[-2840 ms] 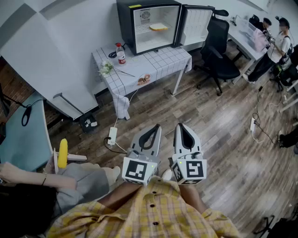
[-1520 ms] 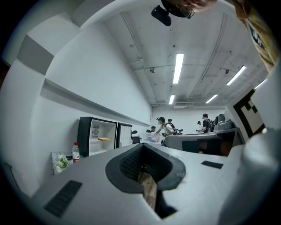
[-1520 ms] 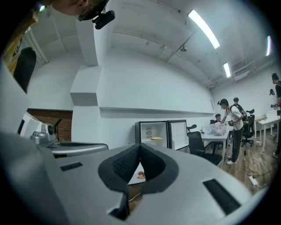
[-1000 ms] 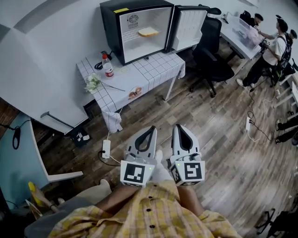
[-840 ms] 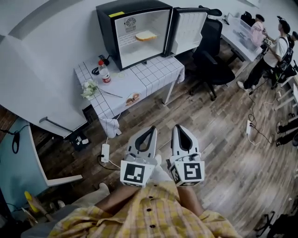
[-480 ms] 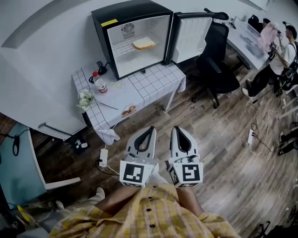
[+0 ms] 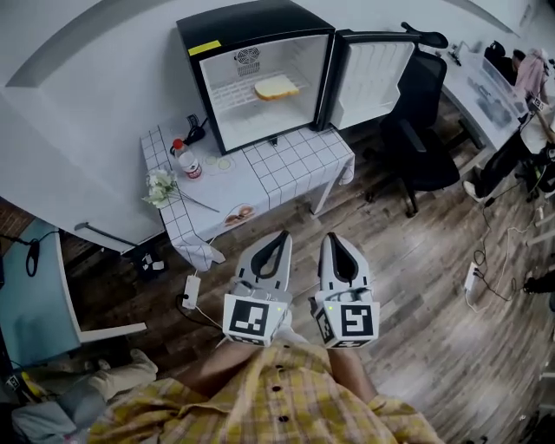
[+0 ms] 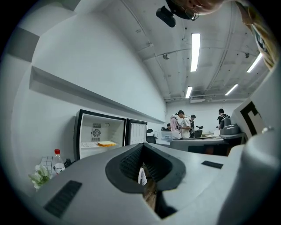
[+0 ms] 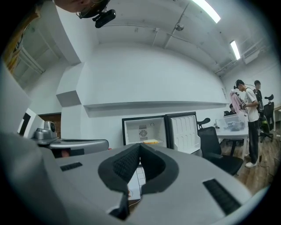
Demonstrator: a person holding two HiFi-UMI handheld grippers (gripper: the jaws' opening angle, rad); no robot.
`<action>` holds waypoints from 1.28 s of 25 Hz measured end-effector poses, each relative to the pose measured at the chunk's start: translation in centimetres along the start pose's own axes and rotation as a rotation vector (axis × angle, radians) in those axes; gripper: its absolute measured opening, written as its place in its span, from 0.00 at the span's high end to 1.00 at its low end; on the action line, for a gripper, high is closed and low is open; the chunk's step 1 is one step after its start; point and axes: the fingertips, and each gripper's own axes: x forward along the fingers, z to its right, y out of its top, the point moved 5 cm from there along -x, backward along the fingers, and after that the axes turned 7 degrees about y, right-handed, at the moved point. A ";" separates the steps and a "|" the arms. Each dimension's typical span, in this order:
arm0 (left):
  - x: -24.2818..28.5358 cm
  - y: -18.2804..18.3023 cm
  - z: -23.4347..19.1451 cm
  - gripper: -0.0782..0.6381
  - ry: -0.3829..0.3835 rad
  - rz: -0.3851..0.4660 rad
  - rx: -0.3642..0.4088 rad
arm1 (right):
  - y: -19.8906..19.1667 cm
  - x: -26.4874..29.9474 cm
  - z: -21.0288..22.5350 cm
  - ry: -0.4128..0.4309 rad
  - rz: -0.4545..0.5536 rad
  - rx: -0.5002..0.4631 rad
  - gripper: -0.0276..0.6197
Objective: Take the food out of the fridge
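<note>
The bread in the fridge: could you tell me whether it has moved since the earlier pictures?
No. The bread lies on the same wire shelf of the fridge, below the round fan.

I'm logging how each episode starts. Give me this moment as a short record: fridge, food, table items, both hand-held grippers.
fridge: black mini fridge on the white grid-patterned table, white-lined door swung open
food: one slice of bread on the shelf inside, not yet taken
table items: red-capped clear bottle, white flower bunch, small plate of food
left hand-held gripper: jaws together, empty, well short of the fridge
right hand-held gripper: jaws together, empty, beside the left one
</note>
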 end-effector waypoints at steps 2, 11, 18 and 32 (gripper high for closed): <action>0.6 0.0 0.1 0.88 0.004 -0.006 0.008 | 0.0 0.4 0.5 0.006 -0.003 0.006 0.95; 3.8 -0.8 -1.6 0.88 0.035 -0.023 0.011 | -0.8 4.0 2.1 0.032 -0.018 0.019 0.95; 8.3 -0.2 -3.8 0.88 0.039 0.004 0.009 | 0.1 8.7 3.8 0.038 -0.011 -0.006 0.95; 19.4 1.5 -10.4 0.88 0.041 0.016 -0.001 | 2.1 21.0 7.1 0.054 -0.020 -0.032 0.95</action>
